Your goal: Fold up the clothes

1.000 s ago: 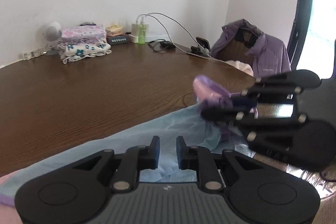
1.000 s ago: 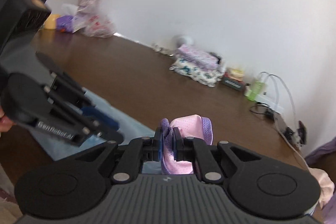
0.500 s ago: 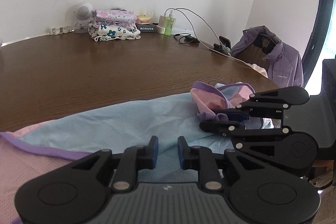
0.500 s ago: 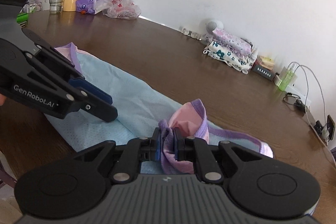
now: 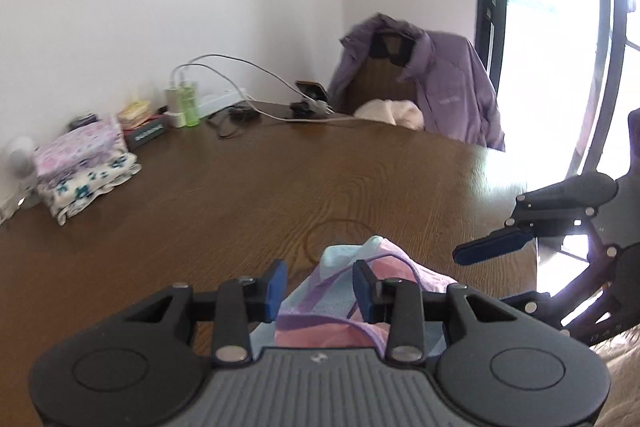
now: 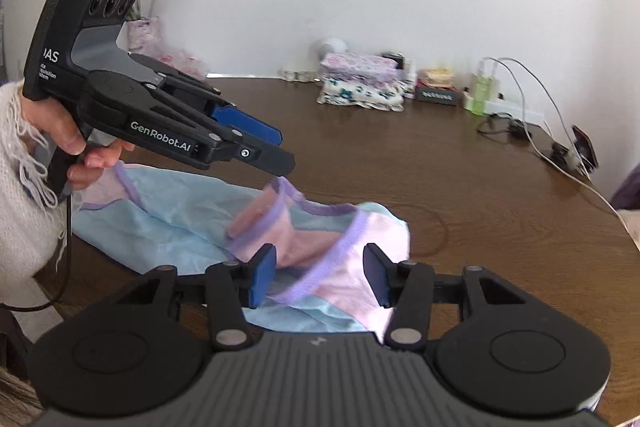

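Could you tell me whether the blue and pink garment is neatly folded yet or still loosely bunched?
Loosely bunched. The garment lies rumpled on the table, its pink, purple-trimmed end flopped over the blue part, with uneven edges.

The left gripper (image 6: 276, 151) was matte black with blue pads, silver screws and white "GenRobot.AI" lettering; the left hand (image 6: 76, 151) showed bare skin below a fuzzy white sleeve (image 6: 24, 195).

Left hand-held gripper (image 5: 316, 285) jaws spread apart, nothing clamped. Pink-and-blue garment (image 5: 360, 291) with purple trim lies bunched between and beyond its fingers, at near edge of tabletop (image 5: 256, 195). Right hand-held gripper (image 5: 496, 251) at right edge of the tabletop, above the surface; its jaw state unclear. Folded clothes stack (image 5: 84, 163) at far left edge. Purple jacket (image 5: 444, 91) on chair past far edge.
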A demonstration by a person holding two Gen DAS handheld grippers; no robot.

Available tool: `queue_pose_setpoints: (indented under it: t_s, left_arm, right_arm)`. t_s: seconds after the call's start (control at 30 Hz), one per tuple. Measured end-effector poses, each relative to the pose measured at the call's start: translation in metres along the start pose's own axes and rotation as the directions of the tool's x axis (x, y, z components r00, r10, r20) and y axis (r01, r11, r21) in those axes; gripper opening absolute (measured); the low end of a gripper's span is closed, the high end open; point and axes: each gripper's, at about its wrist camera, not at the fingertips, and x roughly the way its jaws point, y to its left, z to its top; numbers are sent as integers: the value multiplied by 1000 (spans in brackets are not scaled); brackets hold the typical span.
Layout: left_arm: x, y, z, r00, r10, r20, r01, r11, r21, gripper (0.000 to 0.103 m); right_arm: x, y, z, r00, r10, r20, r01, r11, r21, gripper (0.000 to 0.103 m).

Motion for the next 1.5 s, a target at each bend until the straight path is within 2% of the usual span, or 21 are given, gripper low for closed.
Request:
queue_pose_setpoints:
  t_s: [0.13, 0.23, 0.27, 0.3, 0.33, 0.37, 0.43, 0.57, 0.63, 0.73, 0.87, 0.93, 0.97, 1.0, 1.1, 1.23, 1.37, 1.43, 1.5]
  left_arm:
    - [43, -15, 6, 992, -23, -124, 44, 985, 169, 34]
    - [58, -19, 7, 990, -31, -136, 61, 974, 218, 34]
    - [60, -19, 7, 990, -30, -141, 61, 972, 225, 29]
    - [62, -19, 8, 988, -30, -150, 64, 971, 230, 18]
    - [64, -19, 7, 986, -22, -165, 61, 971, 233, 14]
    - [65, -20, 7, 985, 2, -172, 40, 970, 240, 5]
    - [60, -22, 6, 987, 62, -147, -20, 964, 267, 3]
    - [42, -28, 4, 984, 164, -69, -135, 939, 315, 2]
    - [41, -32, -1, 979, 194, -65, -160, 923, 349, 2]
    - [43, -35, -11, 977, 194, -89, -151, 921, 358, 3]
    - [40, -36, -17, 978, 189, -88, -148, 925, 349, 8]
    - [39, -34, -17, 980, 177, -87, -140, 934, 329, 11]
    - [38, -33, -16, 982, 168, -90, -132, 940, 314, 15]
    - [37, -31, -16, 983, 156, -97, -121, 948, 294, 23]
    - [28, -25, -16, 984, 139, -109, -111, 967, 230, 39]
    - [10, -8, -15, 993, 78, -89, -69, 992, 101, 39]
    - [0, -1, -5, 999, -49, 13, 50, 998, -42, 36]
    - [5, -9, 0, 997, -71, 26, 72, 997, -34, 33]
    - [18, -22, 1, 998, -69, -12, 69, 998, 8, 19]
  right_arm:
    - [9, -12, -11, 999, 41, -18, -40, 997, 61, 49]
    - [14, -10, -14, 997, 72, -16, -72, 997, 31, 48]
    - [15, -8, -15, 997, 77, -17, -76, 997, 9, 42]
    - [18, -6, -15, 996, 81, -22, -82, 997, -12, 37]
    - [20, -5, -15, 996, 87, -31, -88, 996, -25, 30]
    - [21, -5, -16, 995, 95, -38, -96, 995, -31, 24]
    - [22, -4, -18, 993, 112, -49, -114, 993, -38, 9]
    - [16, -4, -19, 990, 138, -35, -140, 989, -50, 1]
    - [18, -3, -22, 986, 156, -52, -159, 986, -48, 1]
    - [20, -3, -26, 979, 191, -70, -193, 981, -26, 1]
    - [-1, -13, -17, 973, 230, 17, -230, 972, 46, 6]
    - [-6, -19, -14, 979, 202, 42, -204, 977, 58, 13]
    - [-2, -20, -12, 985, 171, 36, -173, 983, 58, 14]
    - [2, -22, -11, 989, 145, 30, -147, 987, 59, 13]
    - [17, -27, -15, 992, 124, -15, -122, 990, 69, 14]
    - [28, -27, -21, 989, 131, -70, -127, 990, 62, 17]
    - [19, -32, -18, 984, 172, -47, -166, 979, 116, 33]
    - [11, -39, -18, 985, 170, -20, -165, 972, 166, 38]
    - [7, -51, -20, 990, 142, -10, -136, 964, 227, 44]
